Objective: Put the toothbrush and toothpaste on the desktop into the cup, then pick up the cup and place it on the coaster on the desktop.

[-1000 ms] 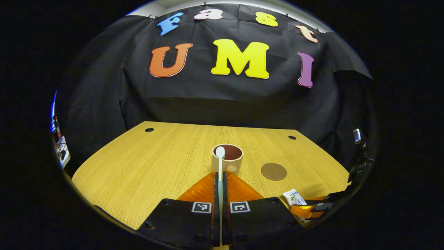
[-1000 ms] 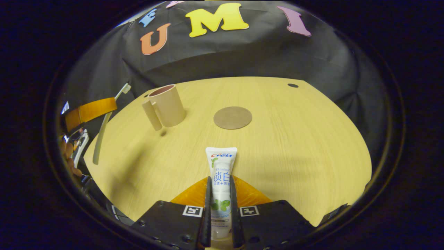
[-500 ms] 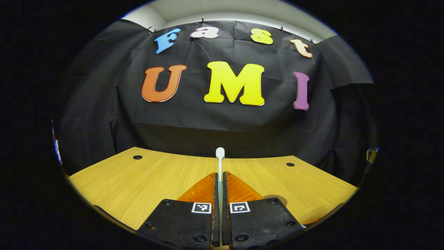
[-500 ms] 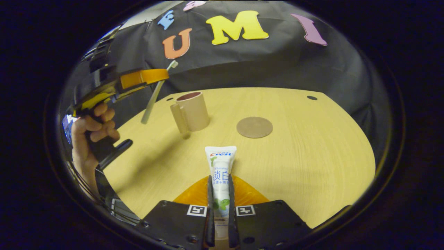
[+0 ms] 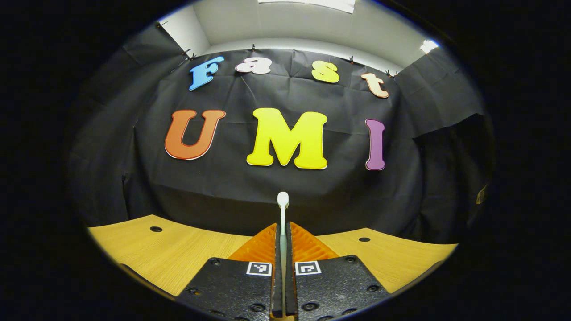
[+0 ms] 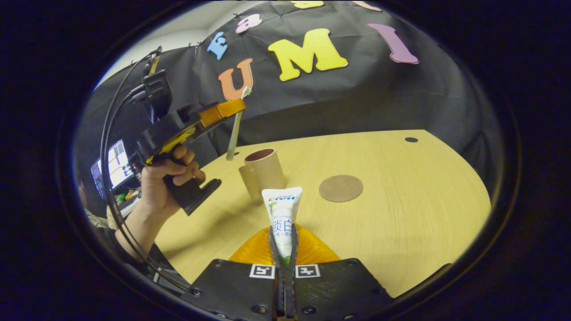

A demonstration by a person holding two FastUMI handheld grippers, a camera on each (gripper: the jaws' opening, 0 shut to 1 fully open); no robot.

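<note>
Wooden desktop (image 6: 401, 196) is seen with the cup (image 6: 264, 171) beside the coaster (image 6: 341, 187). Since a second ago the toothbrush (image 6: 234, 129), clamped in the left gripper (image 6: 225, 109), has been raised and hung just behind-above the cup. Toothpaste (image 6: 282, 218) is pinched in the right gripper (image 6: 282, 249), short of the cup.

Desk (image 6: 392, 187) matt woodgrain; toothpaste (image 6: 282, 214) glossy plastic; cup (image 6: 266, 171) matt.
</note>
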